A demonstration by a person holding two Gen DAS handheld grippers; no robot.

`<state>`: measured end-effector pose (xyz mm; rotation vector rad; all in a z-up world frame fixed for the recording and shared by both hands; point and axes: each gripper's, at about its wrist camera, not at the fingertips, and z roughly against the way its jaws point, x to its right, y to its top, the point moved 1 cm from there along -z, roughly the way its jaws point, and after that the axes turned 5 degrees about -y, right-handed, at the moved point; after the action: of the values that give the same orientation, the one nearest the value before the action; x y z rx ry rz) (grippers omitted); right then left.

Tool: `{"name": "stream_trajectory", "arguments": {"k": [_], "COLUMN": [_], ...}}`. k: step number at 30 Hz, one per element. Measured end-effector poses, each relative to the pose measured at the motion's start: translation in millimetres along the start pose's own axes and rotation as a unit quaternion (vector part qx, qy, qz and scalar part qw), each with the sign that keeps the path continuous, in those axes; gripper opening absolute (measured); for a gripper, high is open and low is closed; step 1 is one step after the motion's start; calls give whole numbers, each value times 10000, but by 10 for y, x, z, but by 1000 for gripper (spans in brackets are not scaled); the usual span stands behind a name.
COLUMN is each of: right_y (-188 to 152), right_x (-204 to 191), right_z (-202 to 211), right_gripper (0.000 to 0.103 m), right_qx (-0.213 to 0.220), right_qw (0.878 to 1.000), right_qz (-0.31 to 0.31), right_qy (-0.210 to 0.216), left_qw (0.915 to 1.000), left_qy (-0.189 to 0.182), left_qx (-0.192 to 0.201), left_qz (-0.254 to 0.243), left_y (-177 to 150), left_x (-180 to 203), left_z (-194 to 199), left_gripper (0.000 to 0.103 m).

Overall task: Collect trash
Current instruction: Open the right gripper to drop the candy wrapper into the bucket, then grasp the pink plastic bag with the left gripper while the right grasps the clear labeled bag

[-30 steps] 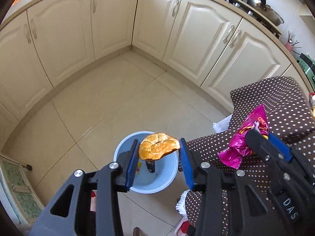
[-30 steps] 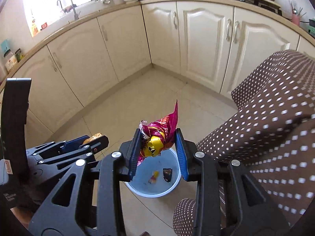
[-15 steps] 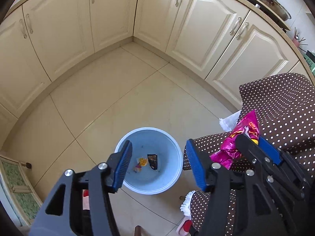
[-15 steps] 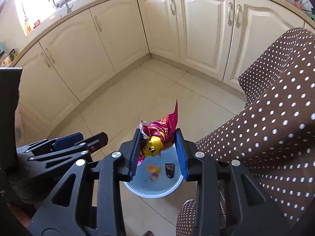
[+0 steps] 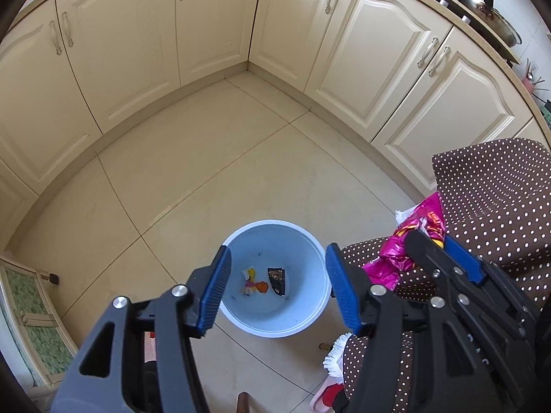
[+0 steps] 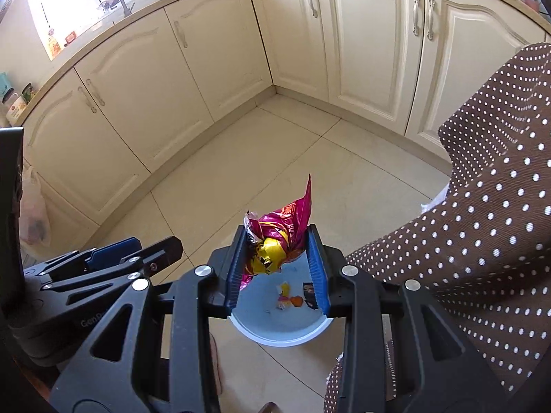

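A light blue bin (image 5: 303, 241) stands on the tiled floor below both grippers; it also shows in the right wrist view (image 6: 275, 330). Inside lie an orange peel (image 5: 261, 287), a black wrapper (image 5: 277, 280) and a small yellow-pink scrap (image 5: 248, 275). My left gripper (image 5: 275, 292) is open and empty above the bin. My right gripper (image 6: 277, 263) is shut on a crumpled pink and yellow snack wrapper (image 6: 275, 241), held above the bin's rim; the wrapper shows in the left wrist view (image 5: 409, 241) too.
Cream kitchen cabinets (image 5: 206, 27) curve around the floor. A brown white-dotted cloth (image 6: 482, 223) covers furniture at the right, close beside the bin. A white fringe (image 5: 335, 354) hangs under it. A patterned panel (image 5: 20, 309) stands at the left.
My left gripper opened and the orange peel dropped from it into the bin. The right gripper keeps the pink wrapper and has shifted slightly over the bin.
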<state>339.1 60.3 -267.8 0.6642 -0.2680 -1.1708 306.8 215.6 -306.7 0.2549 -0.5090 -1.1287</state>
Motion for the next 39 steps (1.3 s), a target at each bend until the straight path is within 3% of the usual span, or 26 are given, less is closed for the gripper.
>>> {"name": "stream_trajectory", "arguments": {"k": [13,23,32,39], "right_y": [43,115,44,-228], "right_x": [-48,91,531,1176], "right_z": [36,668,1811,2716], "right_gripper": [43,45,48,54], "right_qx": [136,652,1525,2113], "right_qw": [9995,9977,9862,9654], "right_qz": [-165,-164,-316,-679], "right_qy": [228,31,-566,-1368], "left_qw": [9998,9982,9890,9698], "left_qy": [9,-185,-718,-1264], "left_qx": [178,566,1046,1292], "left_qz": [95,-115,-759,-1636], "left_y": [55,40,-114,-391], "left_x": [-83,191,957,1978], "left_z": [184,693,1405,1811], "left_gripper": [56,56,59,61]}}
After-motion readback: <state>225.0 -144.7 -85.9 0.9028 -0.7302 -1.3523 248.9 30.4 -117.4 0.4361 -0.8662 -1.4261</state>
